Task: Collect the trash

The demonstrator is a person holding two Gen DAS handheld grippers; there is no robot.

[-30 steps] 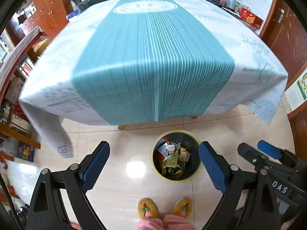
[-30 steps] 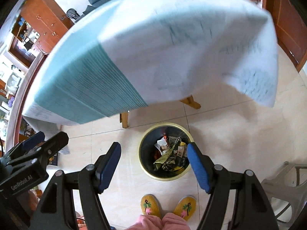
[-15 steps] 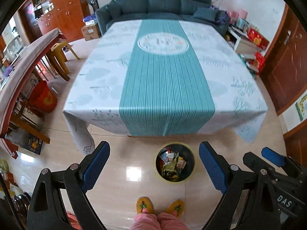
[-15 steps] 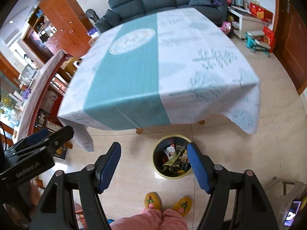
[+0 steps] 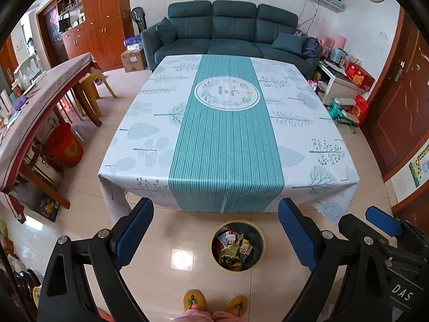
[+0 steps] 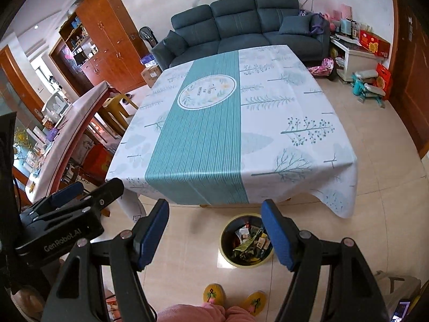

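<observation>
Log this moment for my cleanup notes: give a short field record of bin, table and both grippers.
bin: round yellow-rimmed trash bin on the floor, just off the table's near edge, holding wrappers
table: tablecloth teal-striped, no trash visible on it
left gripper: open, empty, above the floor
right gripper: open, empty
person: yellow slippers beside the bin

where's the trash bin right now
The trash bin stands on the floor just in front of the table's near edge, ahead of the person's slippers, low and center in both views.
</observation>
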